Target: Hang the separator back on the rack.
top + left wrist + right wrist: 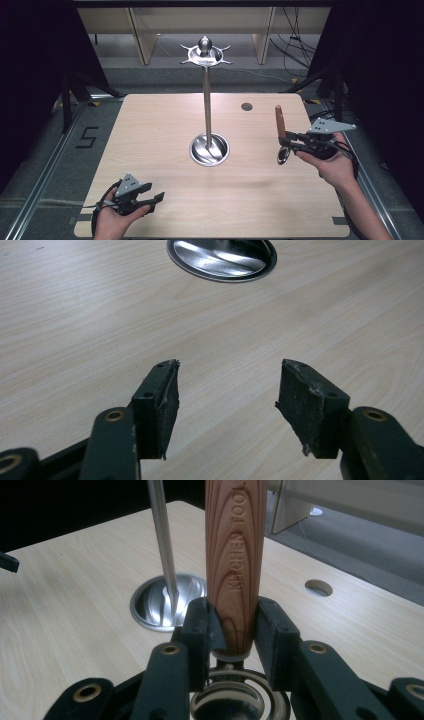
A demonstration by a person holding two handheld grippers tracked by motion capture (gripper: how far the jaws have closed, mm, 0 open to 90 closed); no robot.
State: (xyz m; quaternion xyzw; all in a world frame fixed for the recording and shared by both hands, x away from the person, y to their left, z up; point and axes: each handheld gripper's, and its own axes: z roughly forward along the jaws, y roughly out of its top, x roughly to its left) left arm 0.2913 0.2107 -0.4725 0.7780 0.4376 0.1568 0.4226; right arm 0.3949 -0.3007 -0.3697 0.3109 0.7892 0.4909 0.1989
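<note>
- Centrally on the table [165,120], a metal stand [206,100] rises from a round steel base [209,149] to a hooked top ring [205,54].
- Right tongs [290,141] are clamped on a wooden-handled kitchen tool [280,122], handle upright, metal head hanging below the jaws, right of the stand and apart from it.
- Left tongs [156,198] gape wide, holding nothing, low over the table's near-left part.
- A round hole [246,106] sits in the table behind the tool.

Bright overhead light on the pale table [165,125], dark surrounds, glare on the steel base [209,150], soft low-resolution frames, near jaws slightly blurred
</note>
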